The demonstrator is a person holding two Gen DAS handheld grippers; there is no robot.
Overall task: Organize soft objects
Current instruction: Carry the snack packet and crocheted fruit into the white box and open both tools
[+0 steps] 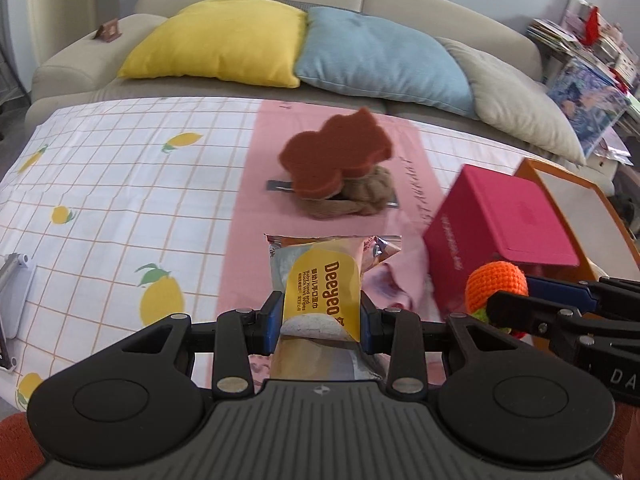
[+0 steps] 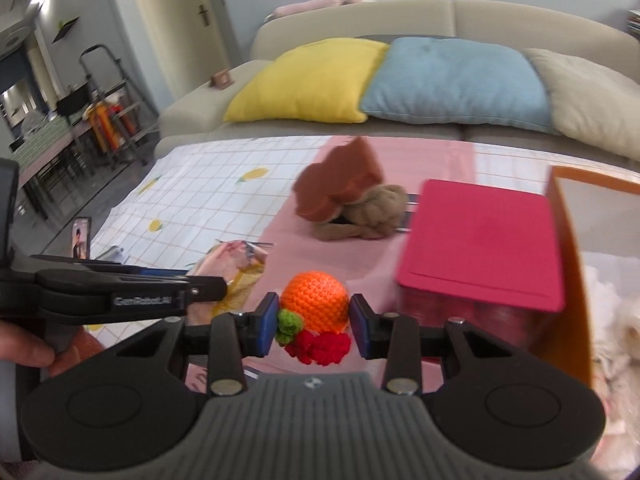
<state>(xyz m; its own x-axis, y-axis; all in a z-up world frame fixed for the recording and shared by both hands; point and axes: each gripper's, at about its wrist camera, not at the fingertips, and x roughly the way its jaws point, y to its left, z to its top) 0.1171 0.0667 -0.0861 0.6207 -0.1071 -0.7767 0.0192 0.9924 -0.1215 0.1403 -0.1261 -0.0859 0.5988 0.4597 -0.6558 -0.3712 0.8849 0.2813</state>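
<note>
1. wet wipes pack [image 1: 320,284] is sitting clamped between the left gripper [image 1: 320,316] pads, just short of the pink box [image 1: 500,232].
2. right gripper [image 2: 313,320] is pinching the crochet orange [image 2: 314,300], beside the pink box.
3. brown sponge [image 1: 336,152] is leaning on the tan cloth bundle [image 1: 360,196], beyond the pink box on the bench [image 1: 120,184].

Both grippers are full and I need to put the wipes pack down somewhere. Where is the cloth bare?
The lemon-print cloth left of the pink strip is bare up to the sofa edge. The right side is crowded: brown sponge on the knotted toy, the red box, the orange bin.
</note>
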